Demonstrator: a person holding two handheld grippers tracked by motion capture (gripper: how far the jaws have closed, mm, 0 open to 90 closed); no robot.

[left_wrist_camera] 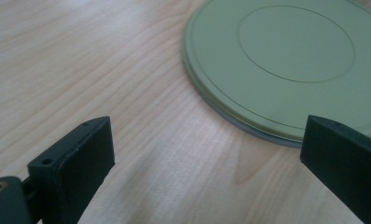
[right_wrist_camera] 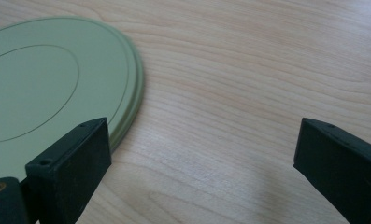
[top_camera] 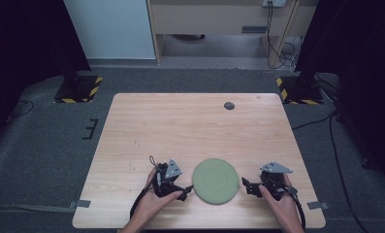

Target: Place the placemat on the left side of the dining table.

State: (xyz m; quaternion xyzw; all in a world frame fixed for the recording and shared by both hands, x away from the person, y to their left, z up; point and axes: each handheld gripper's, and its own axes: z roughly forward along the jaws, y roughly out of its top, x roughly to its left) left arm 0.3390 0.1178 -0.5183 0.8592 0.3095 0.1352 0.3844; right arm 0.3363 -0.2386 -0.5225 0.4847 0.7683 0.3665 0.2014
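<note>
Green plate [top_camera: 215,180] lies flat on the desk [top_camera: 180,126] between both tools, left tool [top_camera: 186,190] nearly touching its rim, right tool [top_camera: 244,183] just beside, both spread wide and empty.

A wooden table [top_camera: 190,126] stands on a grey carpet [top_camera: 40,141], and a small dark round spot [top_camera: 229,106] sits near the table's far edge. Bits of grey tape [top_camera: 83,204] stick at its near corners, and black tape marks [top_camera: 90,129] lie on the carpet to the left. Two black stands with yellow and black stripes [top_camera: 78,90] sit past the far corners, with black cables [top_camera: 338,155] on the right, and a white wall panel [top_camera: 110,29] and a light wood cabinet [top_camera: 219,19] are at the back.
</note>
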